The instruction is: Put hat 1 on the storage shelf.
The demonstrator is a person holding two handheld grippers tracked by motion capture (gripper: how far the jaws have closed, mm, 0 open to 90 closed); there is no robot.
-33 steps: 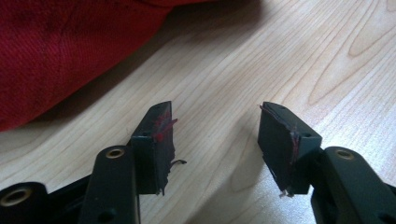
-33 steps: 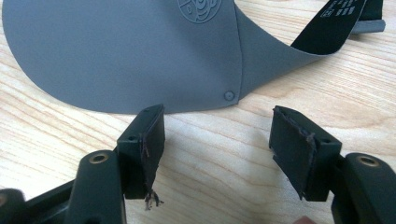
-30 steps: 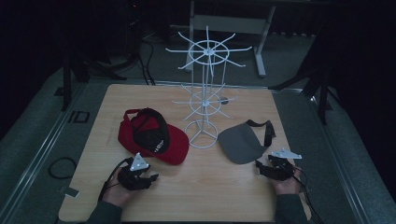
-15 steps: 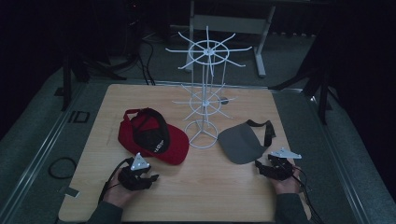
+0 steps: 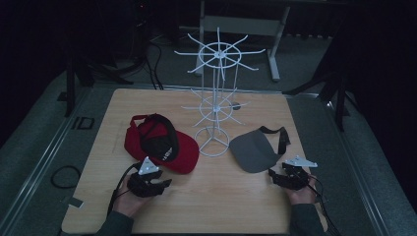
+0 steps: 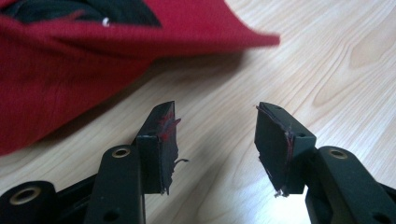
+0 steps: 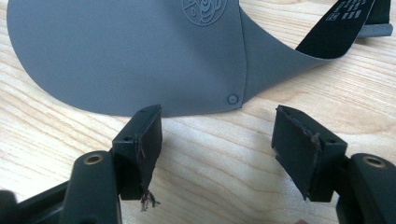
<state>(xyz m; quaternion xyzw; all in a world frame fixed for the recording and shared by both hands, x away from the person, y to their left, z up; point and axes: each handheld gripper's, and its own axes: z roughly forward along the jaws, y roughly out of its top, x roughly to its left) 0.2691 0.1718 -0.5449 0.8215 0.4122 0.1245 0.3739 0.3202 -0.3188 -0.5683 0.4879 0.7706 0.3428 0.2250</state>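
A red cap [image 5: 160,142] with a black inside lies upside down on the left half of the wooden table [image 5: 231,196]. Just in front of its brim my left gripper [image 5: 160,186] rests on the table, open and empty. Its own view shows the red cap [image 6: 70,60] close above the gap of the left gripper [image 6: 215,126]. A grey visor [image 5: 254,150] with a black strap [image 5: 280,138] lies at the right. Near its edge sits my right gripper [image 5: 276,178], open, with nothing between its jaws. The grey visor [image 7: 140,51] lies just beyond the right gripper [image 7: 217,123].
A white wire display stand [image 5: 219,93] with spoke-like arms rises from a ring base between the cap and the visor. The table ends at dark grey floor mats. A cable loop [image 5: 64,176] lies on the floor at the left.
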